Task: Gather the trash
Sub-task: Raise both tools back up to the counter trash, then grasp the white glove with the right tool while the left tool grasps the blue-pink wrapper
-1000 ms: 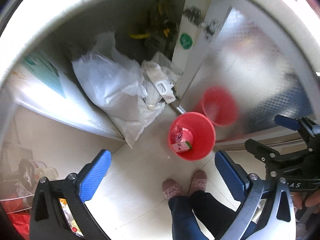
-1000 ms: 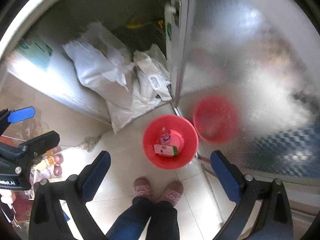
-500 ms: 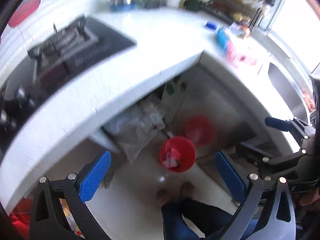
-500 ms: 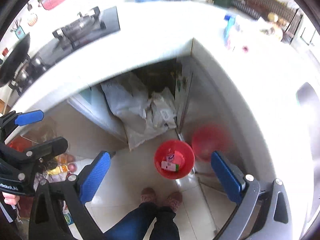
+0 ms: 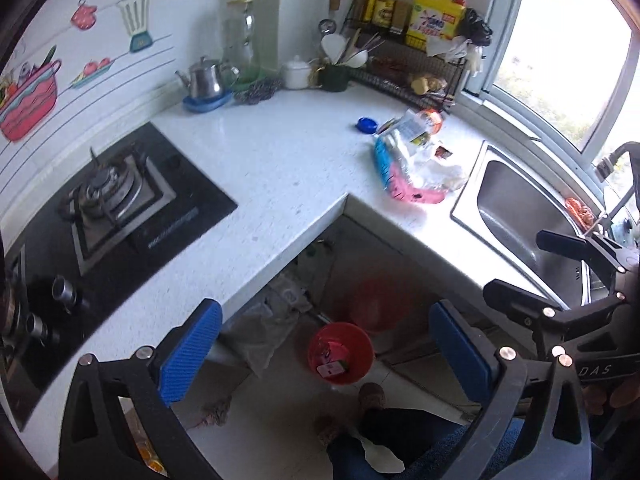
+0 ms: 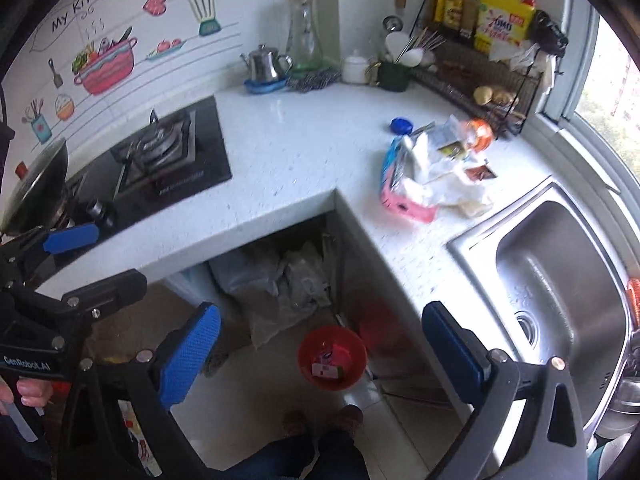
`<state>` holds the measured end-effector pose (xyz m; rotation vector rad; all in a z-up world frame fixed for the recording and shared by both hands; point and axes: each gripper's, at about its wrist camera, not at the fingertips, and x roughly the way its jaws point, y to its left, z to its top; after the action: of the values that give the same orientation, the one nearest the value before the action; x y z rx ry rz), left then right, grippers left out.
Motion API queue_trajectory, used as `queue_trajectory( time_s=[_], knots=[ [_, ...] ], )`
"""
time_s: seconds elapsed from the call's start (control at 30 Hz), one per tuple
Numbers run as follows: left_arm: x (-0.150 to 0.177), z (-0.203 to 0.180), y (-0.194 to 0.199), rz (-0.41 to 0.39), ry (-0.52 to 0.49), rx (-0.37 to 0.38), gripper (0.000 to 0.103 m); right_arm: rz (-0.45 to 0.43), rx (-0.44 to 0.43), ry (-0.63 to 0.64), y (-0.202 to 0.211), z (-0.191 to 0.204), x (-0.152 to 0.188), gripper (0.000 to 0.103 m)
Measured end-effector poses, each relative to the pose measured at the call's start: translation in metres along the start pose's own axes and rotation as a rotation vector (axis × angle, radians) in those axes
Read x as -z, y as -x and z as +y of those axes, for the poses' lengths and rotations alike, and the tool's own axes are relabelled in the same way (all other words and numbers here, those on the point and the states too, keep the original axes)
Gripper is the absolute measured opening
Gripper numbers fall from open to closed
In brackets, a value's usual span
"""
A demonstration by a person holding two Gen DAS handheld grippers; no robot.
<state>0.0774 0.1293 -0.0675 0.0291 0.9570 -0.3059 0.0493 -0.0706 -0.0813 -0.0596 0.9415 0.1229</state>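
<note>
A red bin [image 5: 340,353] stands on the floor under the counter corner, with a pink bottle and a small carton inside; it also shows in the right wrist view [image 6: 332,357]. A heap of wrappers and tissue [image 5: 414,164] lies on the white counter beside the sink, seen too in the right wrist view [image 6: 434,172]. A blue lid [image 5: 367,125] lies behind the heap. My left gripper [image 5: 326,354] is open and empty, high above the floor. My right gripper [image 6: 322,350] is open and empty, beside it.
A steel sink [image 6: 560,264] is at the right. A gas hob [image 5: 108,196] is set in the counter at the left. A kettle [image 5: 206,80], jars and a bottle rack [image 5: 416,40] line the back wall. White sacks [image 6: 276,284] fill the open cabinet. My feet [image 5: 370,396] stand by the bin.
Both grippers have risen and tilted up from close above the bin, so the counter, hob and sink now show. Both stayed open and empty.
</note>
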Motion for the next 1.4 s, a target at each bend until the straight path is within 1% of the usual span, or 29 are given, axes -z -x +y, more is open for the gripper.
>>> queue_trajectory(
  time_s=[0.1,0.27,0.47,0.57,0.73,0.87,1.03,1.2,1.27,1.4],
  knots=[
    [-0.016,-0.012,0.004,-0.015,-0.036,0.023,0.103,-0.024,0.018,-0.011,0.008,-0.007,-0.009,0.101],
    [-0.041,-0.027,-0.002,-0.027,-0.076,0.031,0.103,-0.056,0.039,-0.057,0.017,-0.028,-0.022,0.101],
    [-0.073,-0.049,-0.026,-0.007,-0.12,0.047,0.103,-0.059,0.06,-0.103,0.019,-0.063,-0.034,0.101],
    [-0.089,-0.063,-0.041,0.009,-0.147,0.045,0.103,-0.049,0.073,-0.117,0.013,-0.081,-0.042,0.101],
    [-0.122,-0.078,-0.078,0.051,-0.143,0.057,0.103,-0.024,0.065,-0.141,-0.007,-0.115,-0.061,0.101],
    [-0.143,-0.091,-0.107,0.088,-0.149,0.049,0.103,-0.004,0.06,-0.14,-0.024,-0.136,-0.076,0.101],
    [-0.163,-0.096,-0.142,0.139,-0.099,0.058,0.103,0.04,0.028,-0.144,-0.051,-0.16,-0.093,0.101],
    [-0.178,-0.096,-0.174,0.183,-0.063,0.03,0.103,0.099,-0.007,-0.126,-0.084,-0.174,-0.106,0.101],
    [-0.182,-0.094,-0.184,0.199,-0.049,0.031,0.103,0.125,-0.021,-0.116,-0.099,-0.179,-0.11,0.101],
    [-0.189,-0.09,-0.212,0.234,-0.036,-0.011,0.103,0.173,-0.056,-0.1,-0.13,-0.187,-0.117,0.101]
  ],
)
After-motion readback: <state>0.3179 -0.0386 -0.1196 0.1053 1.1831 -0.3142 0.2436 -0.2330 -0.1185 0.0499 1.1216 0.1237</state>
